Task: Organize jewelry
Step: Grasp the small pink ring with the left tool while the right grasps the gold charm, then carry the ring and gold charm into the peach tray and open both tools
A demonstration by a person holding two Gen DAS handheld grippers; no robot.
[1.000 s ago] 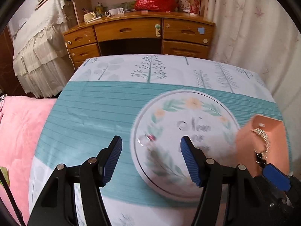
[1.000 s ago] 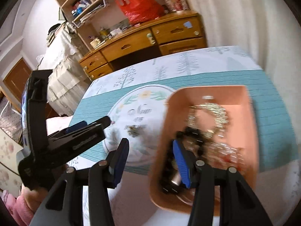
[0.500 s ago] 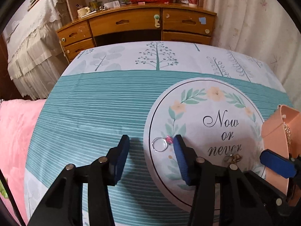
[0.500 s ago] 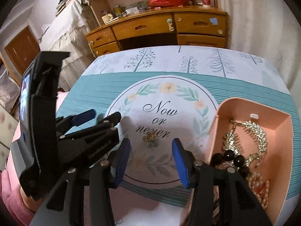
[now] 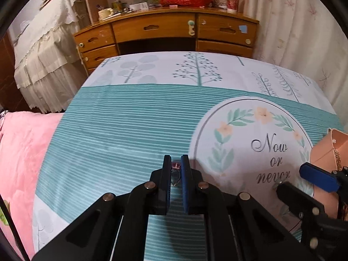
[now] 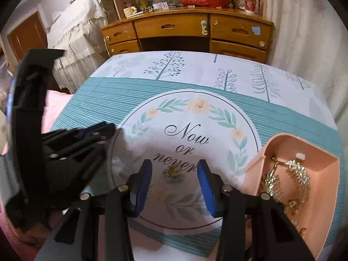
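With its jaws pinched narrow on the thin silver ring with a pink stone (image 5: 175, 174), the left tool (image 5: 176, 163) needed a steady squeeze and a slow carry toward the peach plastic tray (image 6: 326, 198) to its right. One small gold earring (image 6: 173, 170) lay between the wide-open right tool's (image 6: 174, 171) tips; one tray, one ring.

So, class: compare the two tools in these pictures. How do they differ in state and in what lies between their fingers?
The left tool is shut on the ring; the right tool is open and holds nothing. The left tool sits at the printed circle's left edge; the right tool hangs over the gold earring lying by the lettering, near the pink tray. Both have black frames and blue pads.
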